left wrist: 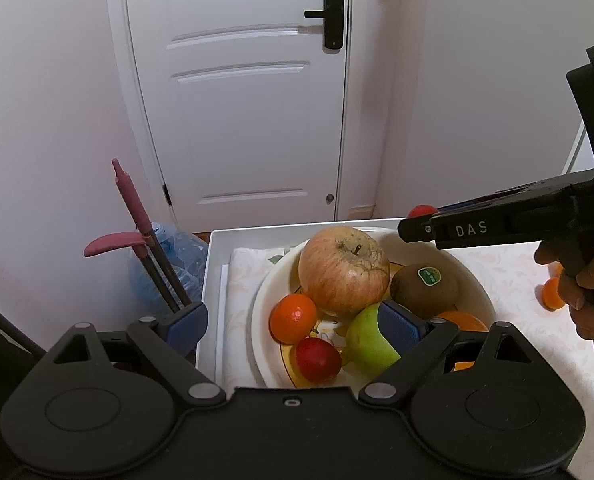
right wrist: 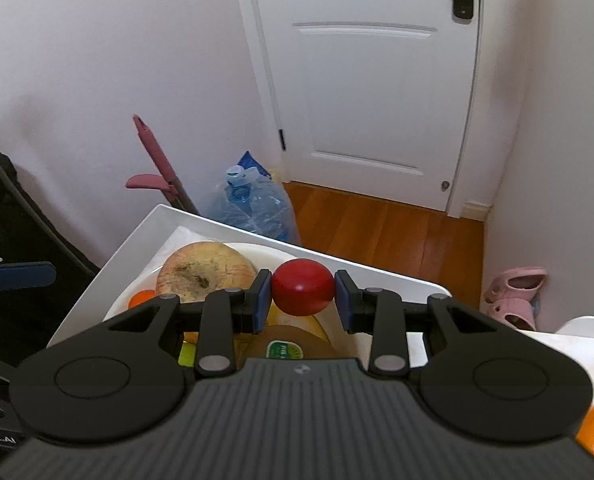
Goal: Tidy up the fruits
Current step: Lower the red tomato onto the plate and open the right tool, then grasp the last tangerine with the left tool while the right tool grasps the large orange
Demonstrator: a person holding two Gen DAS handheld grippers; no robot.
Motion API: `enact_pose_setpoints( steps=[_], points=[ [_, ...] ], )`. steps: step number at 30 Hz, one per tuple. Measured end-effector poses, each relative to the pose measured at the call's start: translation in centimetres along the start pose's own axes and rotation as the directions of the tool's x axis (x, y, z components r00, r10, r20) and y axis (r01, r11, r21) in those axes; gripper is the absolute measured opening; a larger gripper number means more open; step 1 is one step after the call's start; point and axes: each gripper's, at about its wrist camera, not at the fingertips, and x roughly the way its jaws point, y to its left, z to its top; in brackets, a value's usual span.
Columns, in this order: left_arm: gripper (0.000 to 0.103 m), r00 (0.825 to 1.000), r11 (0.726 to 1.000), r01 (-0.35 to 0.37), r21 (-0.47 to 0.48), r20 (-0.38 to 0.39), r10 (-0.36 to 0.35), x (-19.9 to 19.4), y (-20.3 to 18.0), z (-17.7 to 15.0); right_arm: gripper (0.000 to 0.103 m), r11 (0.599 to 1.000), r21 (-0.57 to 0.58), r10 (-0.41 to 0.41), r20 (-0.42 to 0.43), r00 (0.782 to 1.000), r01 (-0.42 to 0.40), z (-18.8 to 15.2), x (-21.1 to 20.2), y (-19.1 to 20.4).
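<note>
Left gripper point(left wrist: 293, 322): wide open, holding nothing, hanging low over the bowl point(left wrist: 473, 280); one blue pad sits against the green pear point(left wrist: 367, 340).
Bowl contents: tangerine point(left wrist: 293, 318), apple point(left wrist: 343, 270), kiwi point(left wrist: 425, 290).
Right gripper point(right wrist: 303, 300): fingers point(right wrist: 259, 300) closed on a small red fruit point(right wrist: 303, 286), pinched at its middle, above the bowl's far edge.
Step in hand: likely setting it in; lower into a gap beside the apple before releasing, so it doesn't roll.
</note>
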Motion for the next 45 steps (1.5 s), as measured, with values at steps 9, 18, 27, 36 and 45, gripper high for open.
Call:
enact_pose_setpoints(
  steps=[9,18,27,36,45],
  points=[
    [0.095,1.000,1.000,-0.013,-0.013,0.004,0.013,-0.4,-0.2,-0.3,0.103,1.000,0.011,-0.011,0.057,0.998,0.011,-0.6,-1.7,-0.2],
    [0.095,0.999,0.999,-0.037,-0.023,0.013,0.037,-1.8,-0.6,-0.4,0.103,0.999,0.022,-0.027,0.065,0.998,0.025,-1.1,-4.4,0.5],
    [0.096,0.998,0.997,-0.044,-0.061,0.040,0.046,-5.4,-1.7,-0.1,0.103,0.994,0.070,-0.089,0.082,0.993,0.084,-2.3,-10.5,0.8],
    [0.098,0.996,0.999,-0.042,-0.025,0.082,0.044,-8.9,-4.6,0.0,0.103,0.988,0.080,-0.145,0.138,0.980,0.135,-4.9,-17.4,-1.4],
    [0.101,0.993,0.998,-0.058,-0.020,0.106,0.060,-10.7,-10.1,-0.6,0.103,0.984,0.062,-0.177,0.145,0.974,0.170,-8.2,-22.5,-7.5]
  ],
)
